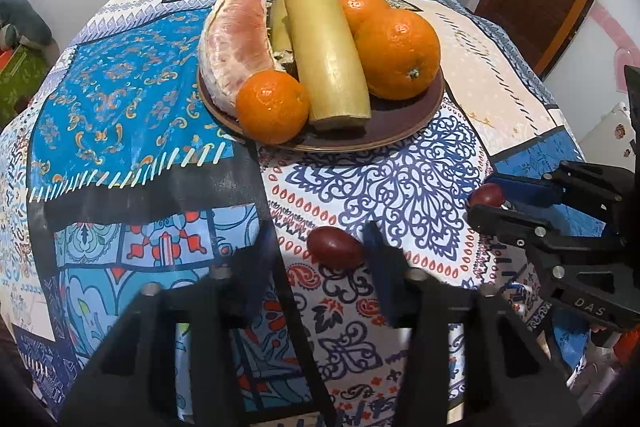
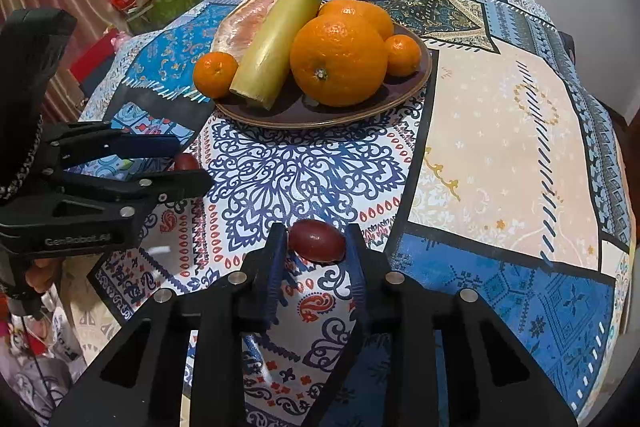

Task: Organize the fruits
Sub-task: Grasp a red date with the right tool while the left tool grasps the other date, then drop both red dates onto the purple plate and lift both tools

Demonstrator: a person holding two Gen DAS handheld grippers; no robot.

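Left wrist view: patchwork tablecloth (image 1: 400,195) covers the whole table, blue panels on one side, pale peach panel on the other. On it, a brown plate (image 1: 400,123) already loaded; judged to be the collection point for the fruit.

Plate contents, large to small:
- pomelo segment (image 1: 236,43), peeled, leaning along the far-left rim
- sugarcane piece (image 1: 324,43), laid lengthwise down the middle, cut end toward the camera
- large orange (image 1: 396,55), touching the cane on its right side
- second orange (image 1: 360,7) behind it
- two mandarins: one (image 1: 272,107) at the near-left rim, one (image 2: 402,54) at the far-right rim (seen only in the right wrist view)

Off the plate: two small dark-red fruits, cherry-tomato-like, lying on the cloth near the front edge. These are what remains to sort.

Left gripper (image 1: 316,255): fingers spread wide. The left tomato (image 1: 335,247) lies between them, closer to the right finger; not gripped. The image is motion-blurred here.

Right gripper (image 2: 316,247): fingers close on either side of the right tomato (image 2: 317,241). Right pad looks in contact; a slight gap may remain at the left pad. Cannot tell if it is clamped.

Obstructions: the path to the plate is open cloth. Free plate space is mainly the near strip in front of the large orange; round fruit may roll off the shallow rim. The grippers work side by side, so crowding is possible.
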